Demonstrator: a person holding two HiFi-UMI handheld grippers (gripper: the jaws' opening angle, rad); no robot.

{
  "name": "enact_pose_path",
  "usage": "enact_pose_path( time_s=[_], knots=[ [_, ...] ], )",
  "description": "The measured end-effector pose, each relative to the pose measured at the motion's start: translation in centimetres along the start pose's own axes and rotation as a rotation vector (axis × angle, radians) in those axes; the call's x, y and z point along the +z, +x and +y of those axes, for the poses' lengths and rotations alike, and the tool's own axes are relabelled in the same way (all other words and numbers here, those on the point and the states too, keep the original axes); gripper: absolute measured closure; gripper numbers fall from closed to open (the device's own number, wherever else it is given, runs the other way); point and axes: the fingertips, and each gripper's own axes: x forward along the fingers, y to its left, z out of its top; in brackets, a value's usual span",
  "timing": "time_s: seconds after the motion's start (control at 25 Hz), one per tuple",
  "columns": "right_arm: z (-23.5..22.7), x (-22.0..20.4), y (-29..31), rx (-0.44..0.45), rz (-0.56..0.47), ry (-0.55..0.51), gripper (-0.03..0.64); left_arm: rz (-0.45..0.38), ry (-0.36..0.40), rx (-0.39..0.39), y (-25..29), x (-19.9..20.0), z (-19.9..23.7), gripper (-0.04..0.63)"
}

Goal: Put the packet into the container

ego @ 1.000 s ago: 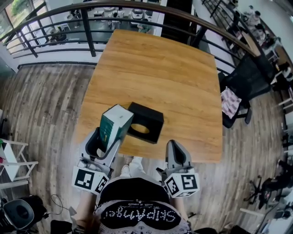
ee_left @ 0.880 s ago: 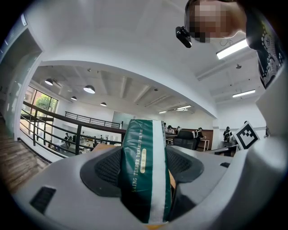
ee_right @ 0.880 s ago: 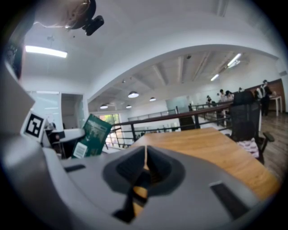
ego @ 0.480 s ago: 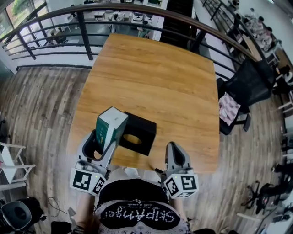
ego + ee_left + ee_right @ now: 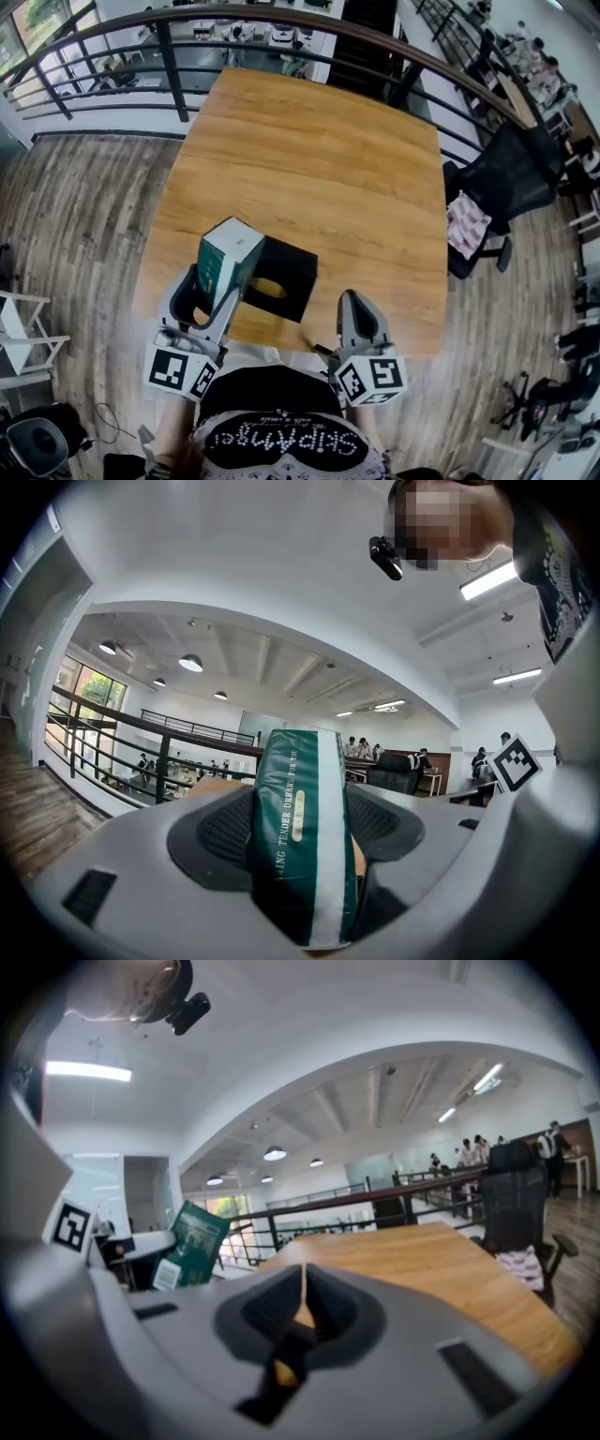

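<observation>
- Left gripper (image 5: 300,850): jaws clamped on a green tissue packet (image 5: 298,799) with a white stripe. The packet stands on end between the pads and sticks out beyond the jaw tips.
- Head view: the packet is held up off the table, over its near-left part. Its top end overlaps the left edge of the black container (image 5: 281,279).
- Container: a black box with an oval opening in its top face. It rests on the wooden table (image 5: 328,159) near the near edge.
- Right gripper (image 5: 302,1288): jaws closed together, nothing between them. It sits at the table's near edge, right of the container and apart from it.
- Right gripper view: the packet appears tilted at far left.
- Surroundings: a dark railing (image 5: 169,56) runs beyond the table's far edge, and a black office chair (image 5: 511,173) stands at its right side.
</observation>
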Motion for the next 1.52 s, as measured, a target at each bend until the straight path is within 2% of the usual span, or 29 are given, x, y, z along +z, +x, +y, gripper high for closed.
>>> enact_pose_path(
  time_s=[0.56,0.68,0.84,1.0,1.16,1.24,1.4,1.52],
  knots=[
    [1.6,0.3,-0.7,-0.1,-0.027,0.035,0.581,0.005,0.024,-0.057,-0.5,1.8,2.8,0.259],
    [1.9,0.1,-0.6,-0.119,-0.03,0.049,0.581,0.0,0.059,-0.071,-0.6,3.0,3.7,0.259],
    [1.3,0.1,-0.7,-0.152,-0.026,0.064,0.581,0.013,0.147,-0.109,-0.1,4.2,3.9,0.261],
    [0.3,0.3,-0.9,-0.188,-0.028,0.073,0.581,0.056,0.224,-0.22,1.4,5.0,3.0,0.262],
    [-0.2,-0.3,-0.9,-0.22,-0.009,0.084,0.581,0.19,0.316,-0.367,2.7,3.8,1.7,0.262],
    [-0.4,-0.7,-1.0,-0.232,-0.001,0.088,0.581,0.231,0.365,-0.448,3.4,3.2,0.6,0.262],
    [-1.3,-1.2,-0.9,-0.251,0.01,0.107,0.581,0.209,0.518,-0.638,5.6,2.3,-2.5,0.262],
    [-2.0,-1.8,-1.1,-0.27,0.022,0.122,0.581,0.252,0.504,-0.688,6.5,0.5,-3.6,0.262]
  ],
)
